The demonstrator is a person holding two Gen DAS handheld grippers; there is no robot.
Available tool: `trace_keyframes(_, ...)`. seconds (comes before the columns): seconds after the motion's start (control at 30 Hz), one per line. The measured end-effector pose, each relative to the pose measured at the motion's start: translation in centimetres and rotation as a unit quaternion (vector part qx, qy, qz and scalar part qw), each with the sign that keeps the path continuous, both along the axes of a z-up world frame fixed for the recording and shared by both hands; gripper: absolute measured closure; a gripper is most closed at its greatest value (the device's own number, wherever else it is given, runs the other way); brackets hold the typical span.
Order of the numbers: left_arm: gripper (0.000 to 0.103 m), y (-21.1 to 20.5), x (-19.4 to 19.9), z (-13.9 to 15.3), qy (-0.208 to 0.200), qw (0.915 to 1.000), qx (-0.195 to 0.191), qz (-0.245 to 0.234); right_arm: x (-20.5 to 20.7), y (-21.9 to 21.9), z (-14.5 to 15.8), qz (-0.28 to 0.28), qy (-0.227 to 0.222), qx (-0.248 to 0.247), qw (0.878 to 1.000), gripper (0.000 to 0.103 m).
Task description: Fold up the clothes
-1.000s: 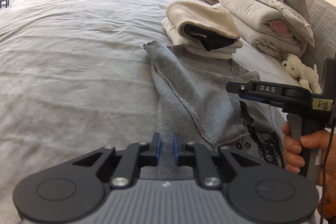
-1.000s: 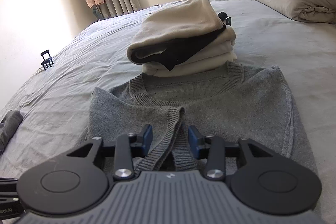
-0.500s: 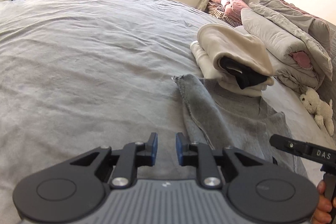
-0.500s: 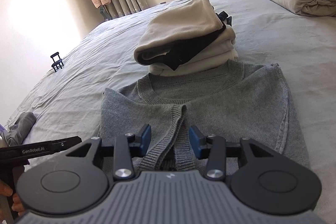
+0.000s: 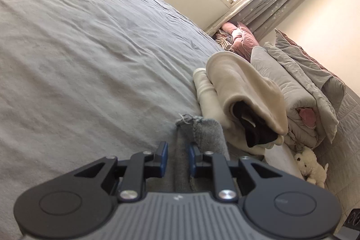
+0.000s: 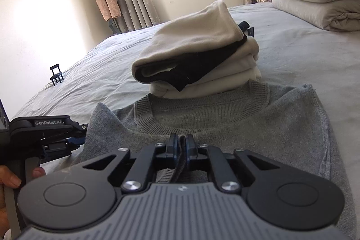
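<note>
**Right gripper now pinching the sleeve cuff; left gripper lined up on the sweater's edge**

My right gripper point(image 6: 181, 145) has just closed its jaws, and they now pinch the dark ribbed cuff point(image 6: 180, 163) of the sleeve that half a second ago lay loose between them. That cuff belongs to the grey knitted crew-neck sweater point(image 6: 258, 118), which lies flat on the pale grey bedsheet point(image 5: 90, 60), its collar touching the stack of folded cream and black clothes point(image 6: 198, 53) behind it.

My left gripper point(image 5: 175, 155) has swung in from the bare sheet to the sweater's left side. A grey folded edge of the sweater point(image 5: 202, 129) runs between its blue pads point(image 5: 163, 156), which stand a little apart (the gap is narrow, and I cannot be sure from this angle whether cloth touches either pad, but they do not look pressed together). From the right wrist view, that gripper sits at the sweater's left shoulder, with a hand point(image 6: 9, 179) on its handle.

As I judge it, the sleeve is secured, so the next fold can begin once my left side closes on its edge.
</note>
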State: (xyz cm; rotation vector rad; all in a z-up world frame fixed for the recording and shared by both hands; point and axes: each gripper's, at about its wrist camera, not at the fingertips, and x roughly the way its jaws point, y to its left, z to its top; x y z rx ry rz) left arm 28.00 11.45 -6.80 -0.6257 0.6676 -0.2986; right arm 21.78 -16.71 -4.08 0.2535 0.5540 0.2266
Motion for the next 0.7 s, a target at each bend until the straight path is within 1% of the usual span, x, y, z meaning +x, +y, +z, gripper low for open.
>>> trace_keyframes(0.07, 0.086, -0.4, 0.1, 0.0, -0.002, 1.0, -0.002, -0.002, -0.3, -0.5, 0.2, -0.014, -0.008, 0.006, 1.0, 0.097)
trace_keyframes(0.1, 0.09, -0.6, 0.2, 0.0, -0.001, 1.0, -0.003, -0.003, -0.3, -0.7, 0.2, -0.023, -0.009, 0.011, 1.0, 0.097)
trace_keyframes(0.13, 0.092, -0.5, 0.3, -0.1, 0.003, 0.9999, -0.011, -0.004, -0.4, -1.0, 0.2, -0.033, -0.009, 0.015, 0.999, 0.098)
trace_keyframes(0.23, 0.093, 0.2, 0.2, -0.3, 0.009, 0.9993, -0.035, 0.001, -0.4, -1.7, 0.3, -0.05, -0.005, 0.022, 0.998, 0.099)
trace_keyframes(0.27, 0.091, 0.4, 0.2, -0.3, 0.01, 0.999, -0.044, 0.005, -0.3, -1.8, 0.2, -0.051, -0.003, 0.022, 0.998, 0.099)
trace_keyframes(0.3, 0.081, 0.8, 0.1, -0.3, 0.01, 0.9985, -0.052, 0.009, -0.3, -1.9, 0.2, -0.053, -0.001, 0.023, 0.998, 0.099)
trace_keyframes(0.33, 0.076, 1.0, 0.1, -0.2, 0.009, 0.9981, -0.06, 0.009, -0.3, -2.0, 0.1, -0.055, 0.002, 0.023, 0.998, 0.099)
trace_keyframes(0.4, 0.057, 1.2, 0.2, 0.0, 0.003, 0.9973, -0.072, 0.008, -0.3, -1.9, 0.0, -0.056, 0.008, 0.017, 0.998, 0.099)
trace_keyframes(0.43, 0.054, 1.0, 0.3, 0.2, 0.004, 0.9977, -0.067, 0.004, -0.3, -1.8, -0.1, -0.058, 0.01, 0.013, 0.998, 0.099)
trace_keyframes(0.47, 0.052, 0.8, 0.4, 0.3, 0.004, 0.998, -0.062, 0.001, -0.4, -1.8, -0.1, -0.062, 0.011, 0.01, 0.998, 0.099)
trace_keyframes(0.53, 0.052, -0.3, 0.5, 0.5, 0.003, 0.9996, -0.029, -0.004, -0.5, -1.7, -0.1, -0.066, 0.014, 0.006, 0.998, 0.099)
trace_keyframes(0.57, 0.051, -0.6, 0.4, 0.7, 0.0, 0.9997, -0.022, -0.005, -0.5, -1.6, -0.1, -0.068, 0.016, 0.003, 0.998, 0.099)
trace_keyframes(0.63, 0.051, -0.3, 0.3, 0.6, 0.002, 0.999, -0.045, -0.008, -0.6, -1.6, -0.2, -0.07, 0.019, 0.002, 0.997, 0.099)
trace_keyframes(0.7, 0.051, 0.6, 0.2, 0.3, 0.003, 0.9969, -0.079, 0.001, -0.6, -1.7, -0.2, -0.069, 0.021, 0.001, 0.997, 0.099)
